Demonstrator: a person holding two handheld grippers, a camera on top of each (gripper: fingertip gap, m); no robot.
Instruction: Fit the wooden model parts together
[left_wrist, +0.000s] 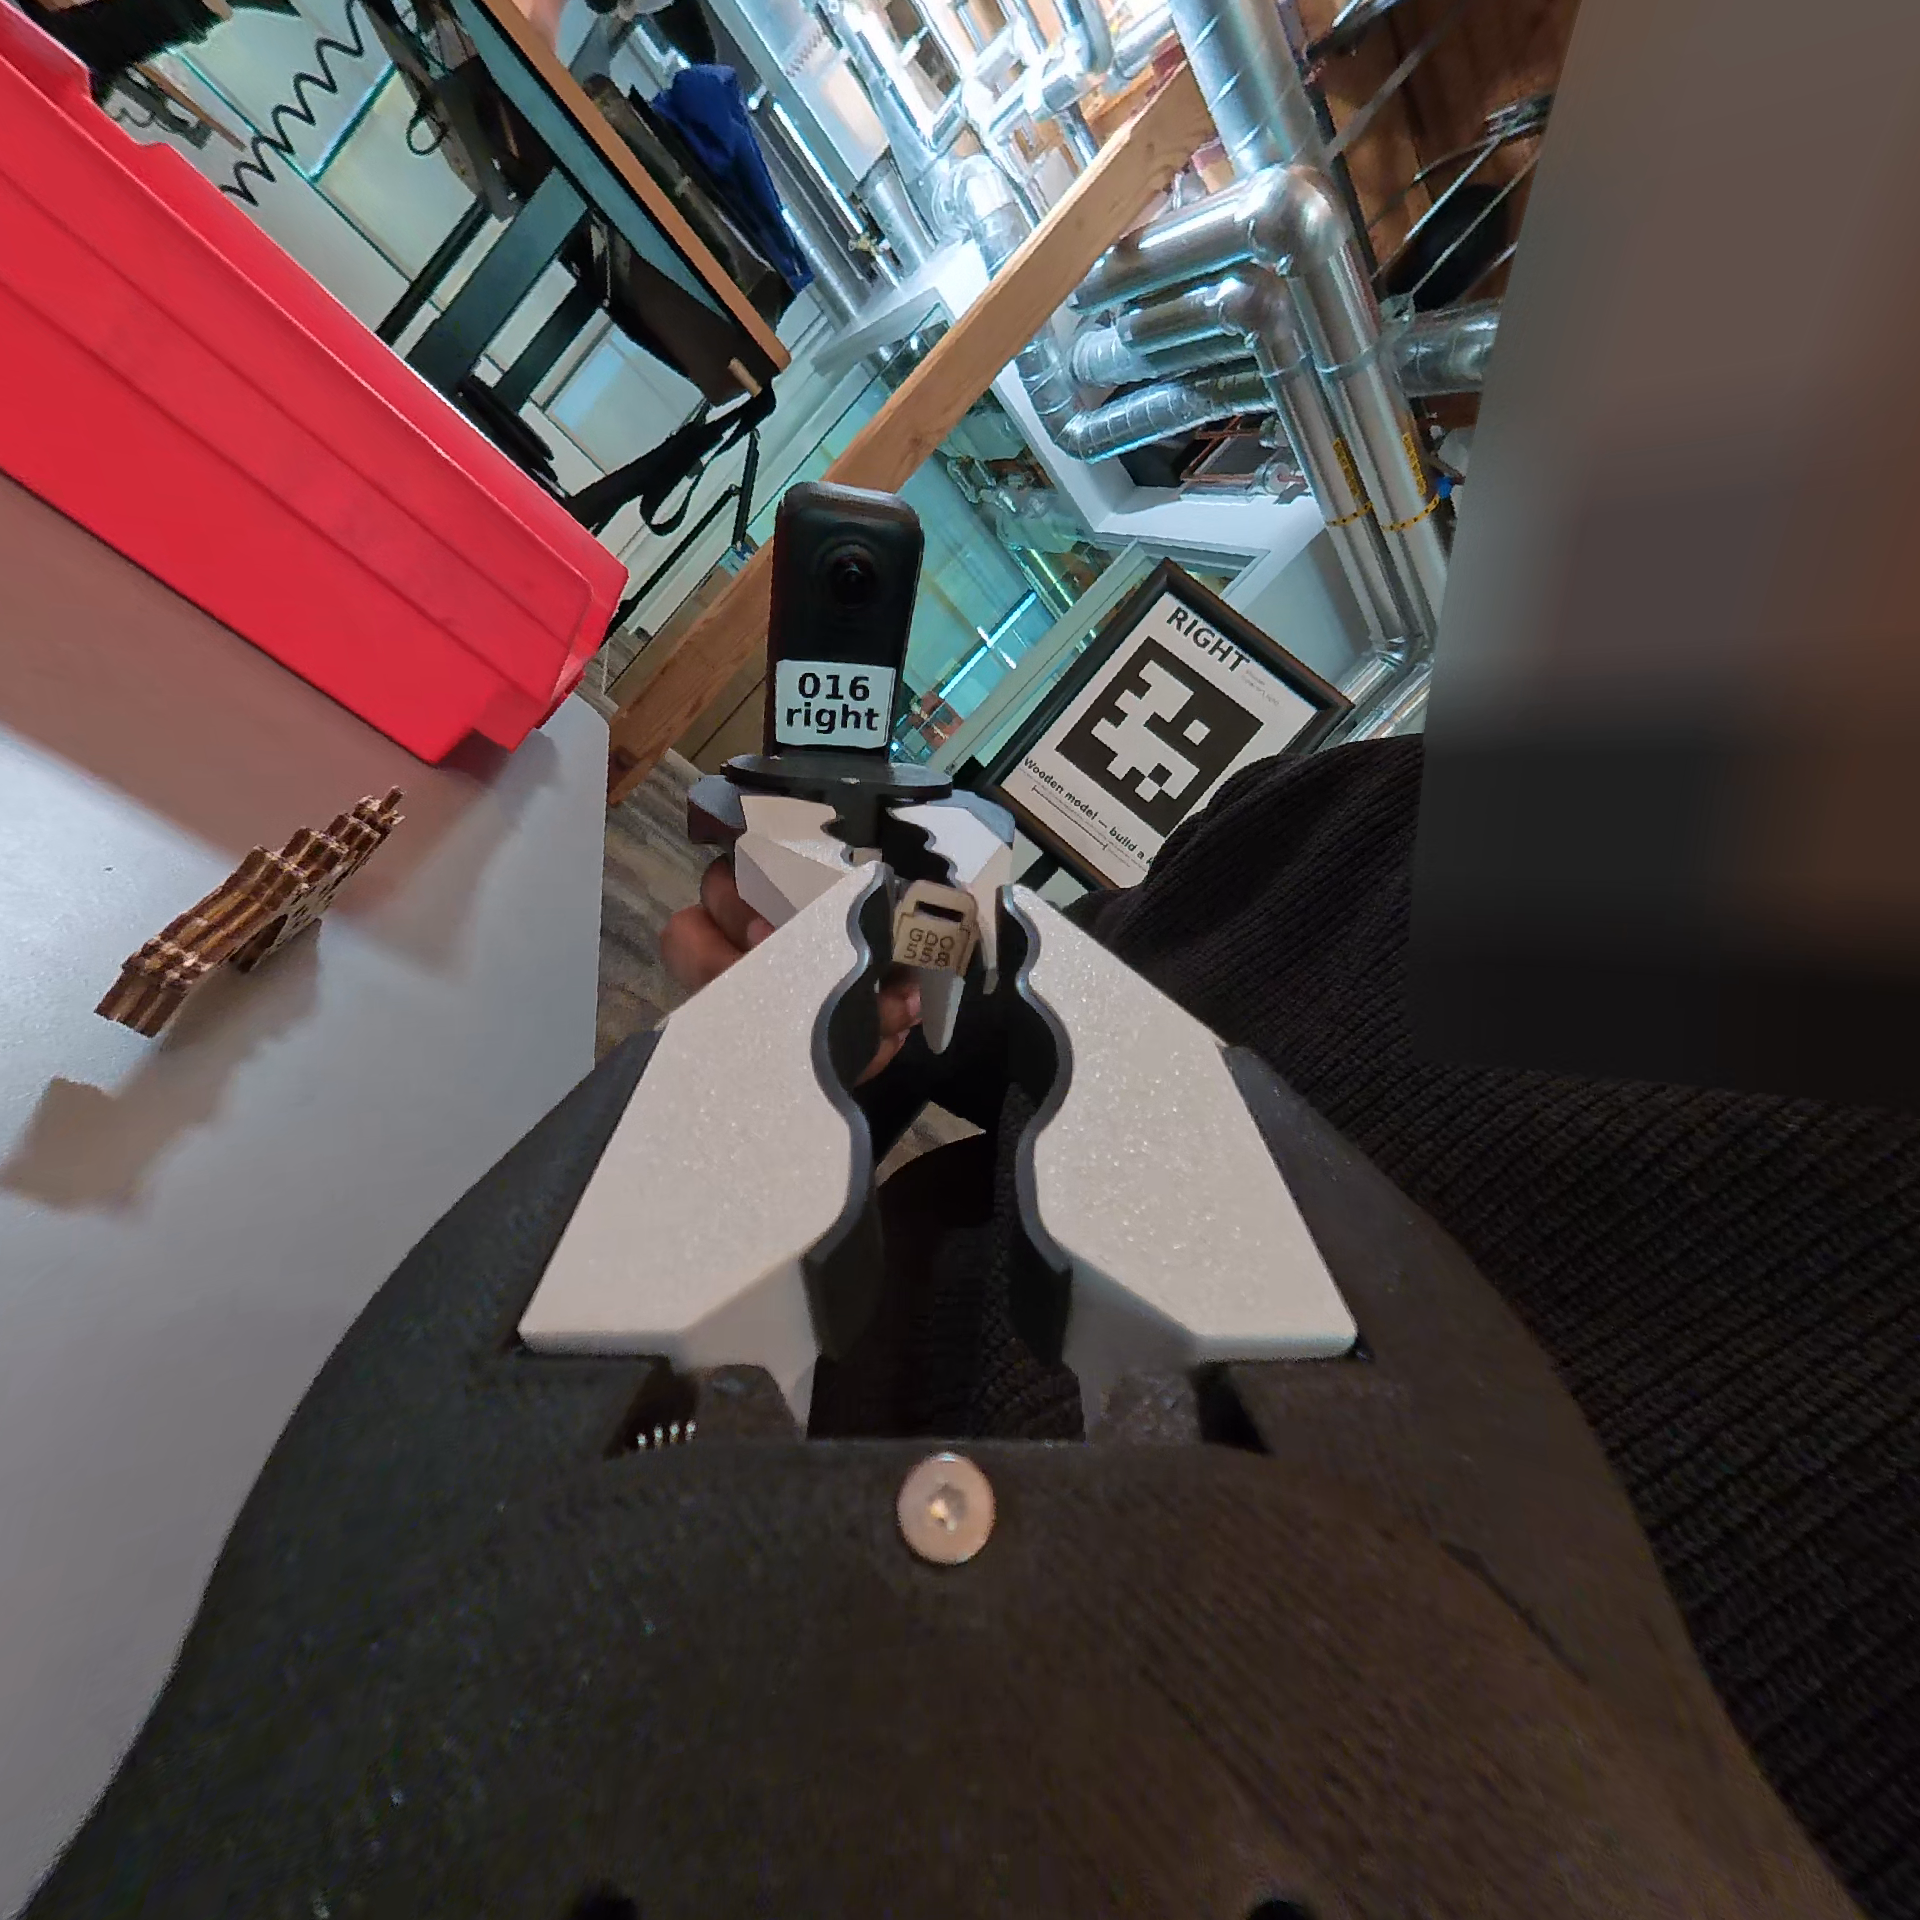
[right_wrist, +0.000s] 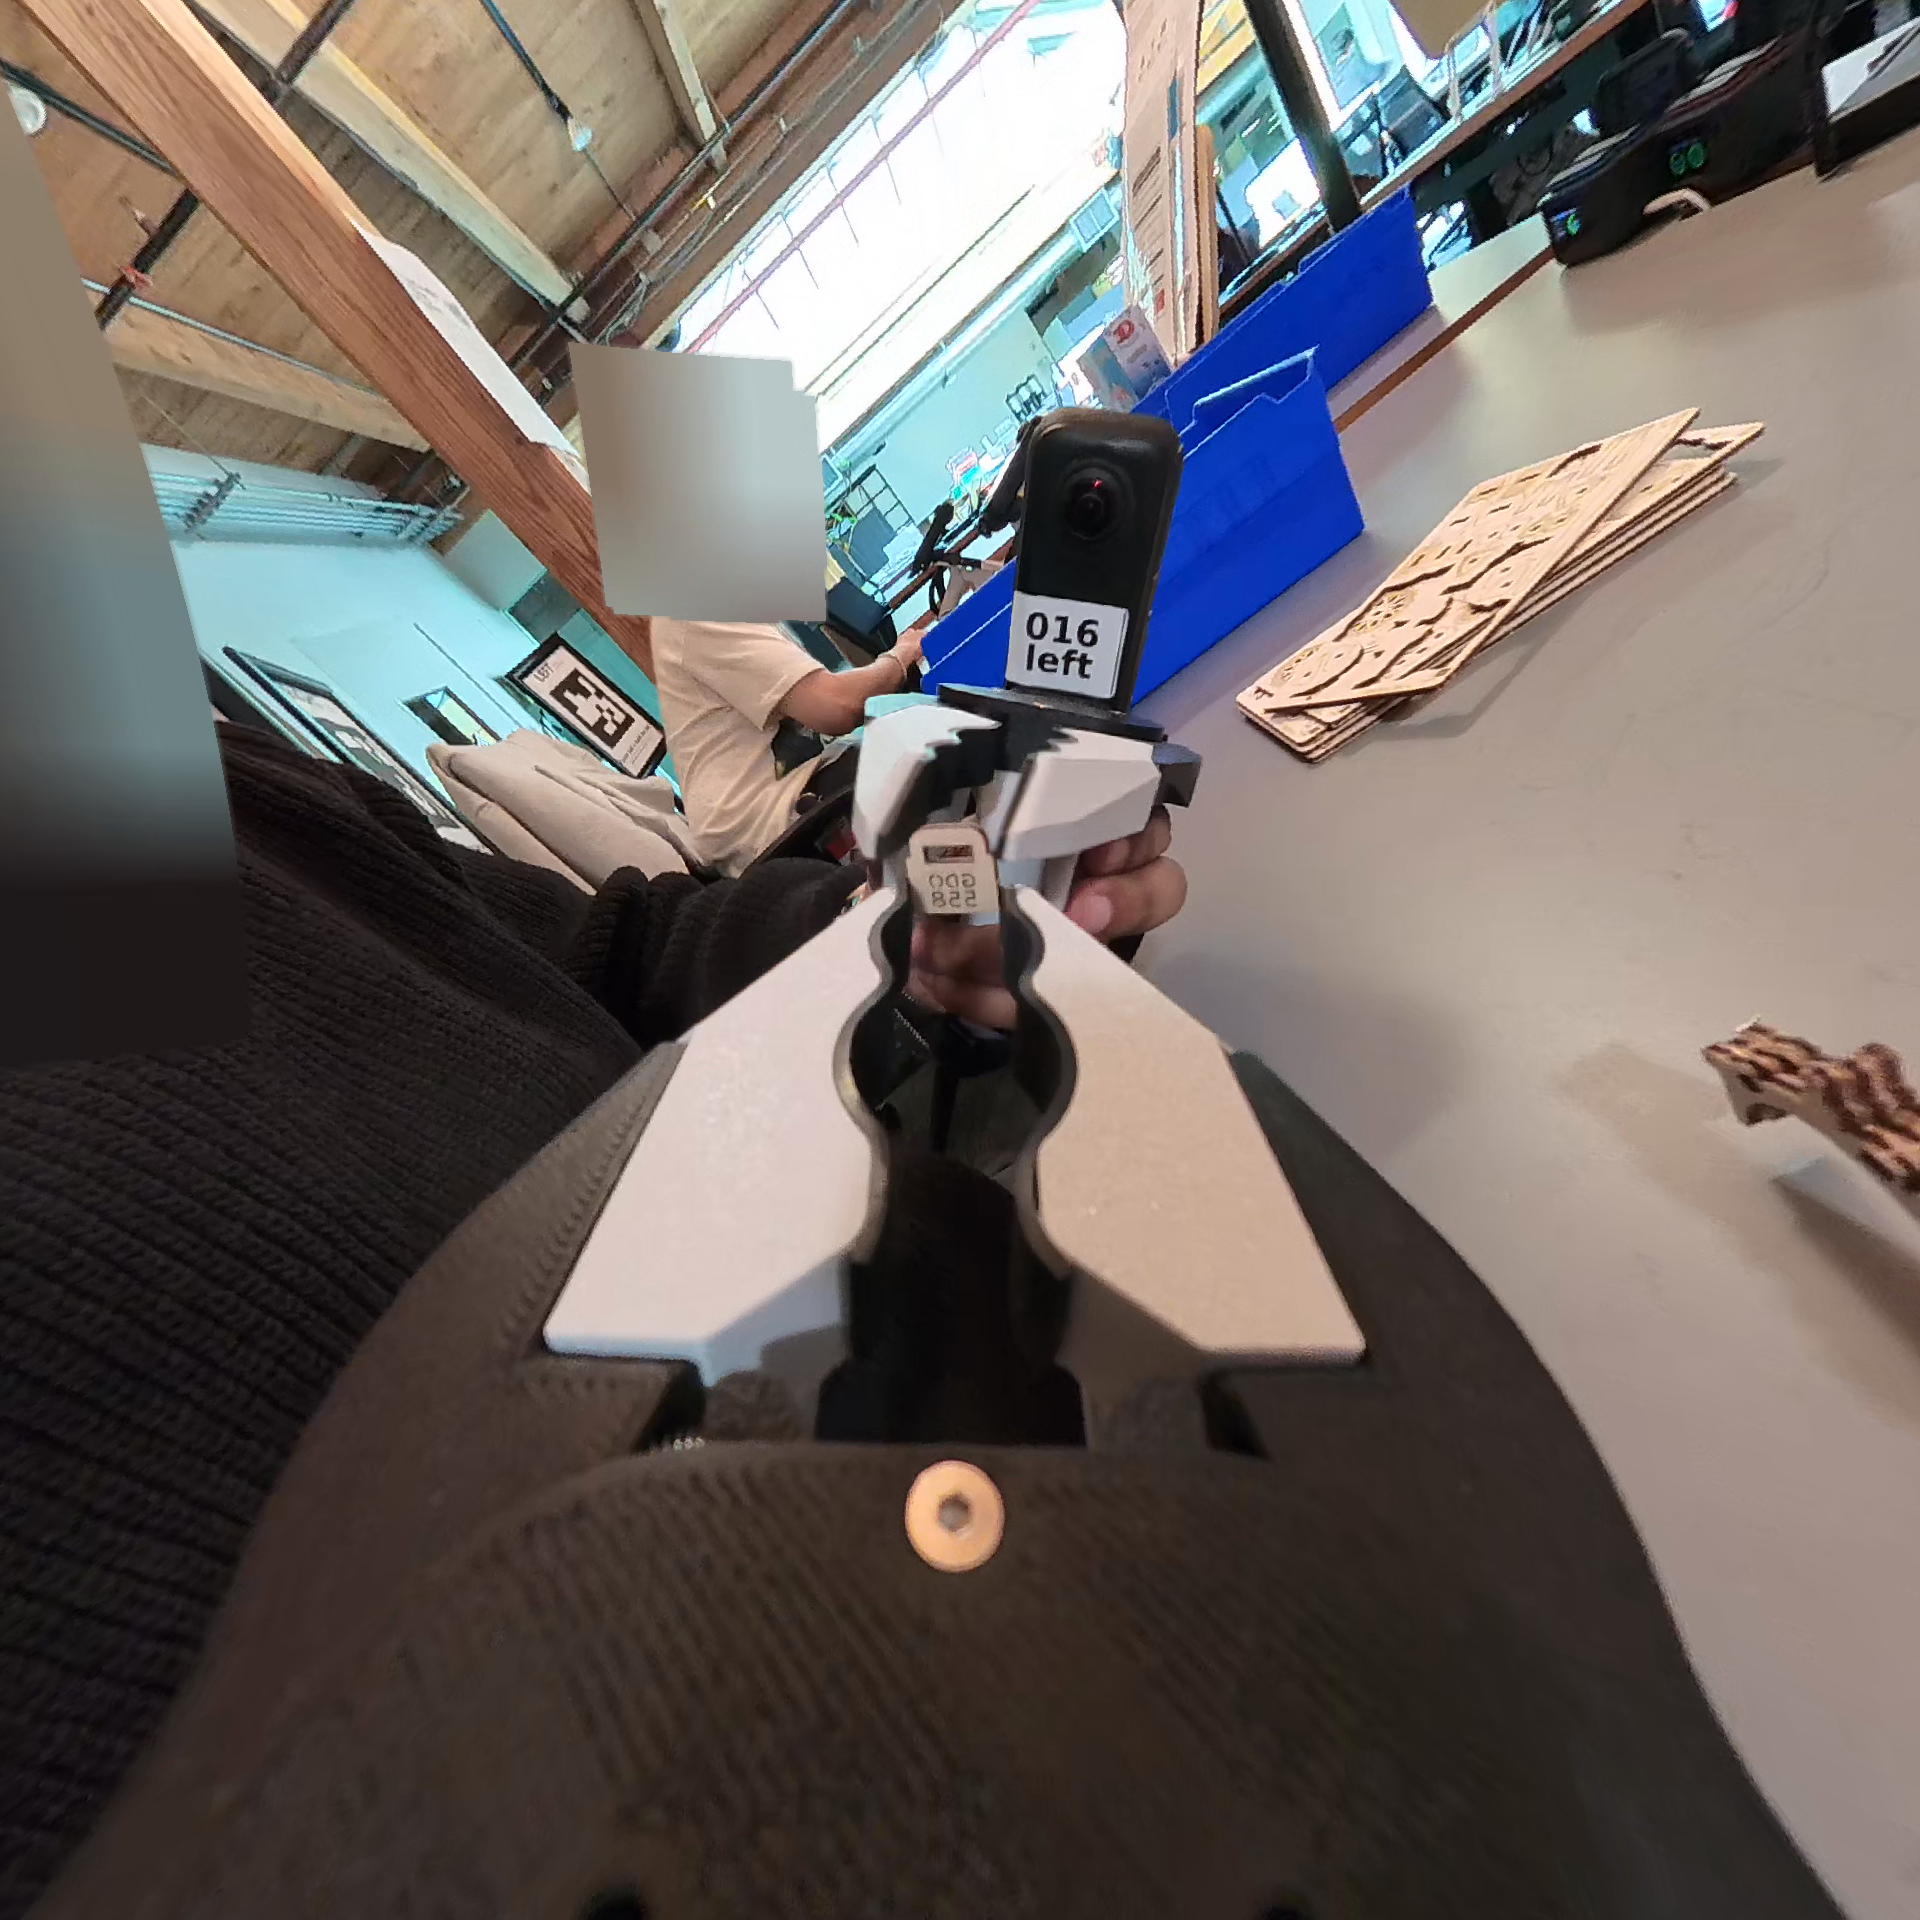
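Note:
A small pale wooden part (left_wrist: 932, 935) with engraved marks hangs in the air off the table's edge. A pointed tip (left_wrist: 940, 1013) sticks out below it. My left gripper (left_wrist: 935, 896) and right gripper (right_wrist: 951, 902) face each other tip to tip. Both pairs of fingers are closed in around the part (right_wrist: 951, 871), each from its own side. The right gripper also shows in the left wrist view (left_wrist: 883, 831), and the left gripper in the right wrist view (right_wrist: 961, 821). A partly built brown wooden model (left_wrist: 249, 914) lies on the grey table (left_wrist: 312, 1195), also seen in the right wrist view (right_wrist: 1839, 1101).
A stack of cut wooden sheets (right_wrist: 1496, 582) lies farther along the table (right_wrist: 1558, 935). Blue bins (right_wrist: 1257, 520) stand behind it, and a red bin (left_wrist: 260, 416) sits at the far left. A black knitted sleeve (left_wrist: 1558, 1195) fills one side. A seated person (right_wrist: 748, 727) is beyond. Both grippers' tips are close together, under 4 cm apart.

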